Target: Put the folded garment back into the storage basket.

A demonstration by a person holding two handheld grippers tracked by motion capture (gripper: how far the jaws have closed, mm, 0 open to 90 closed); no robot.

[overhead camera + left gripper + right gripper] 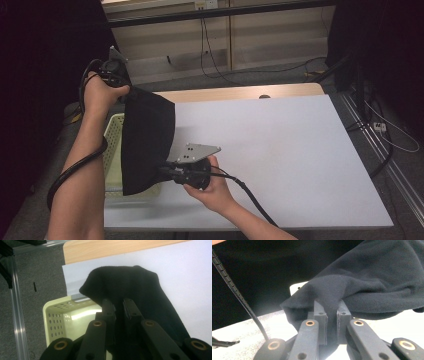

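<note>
Black cloth [148, 142] hangs stretched between both grips over the basket [114, 135] at the worktop [280, 150] edge. Left hand-held gripper [125, 90] and right hand-held gripper [162, 170] each clamp a corner. Keep tension even; carry it clear of the basket rim before laying flat.

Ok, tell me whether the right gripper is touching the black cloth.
Touching. The right gripper view shows the right gripper with both jaws closed on a fold of the black cloth, pads pressing the fabric between them.
</note>
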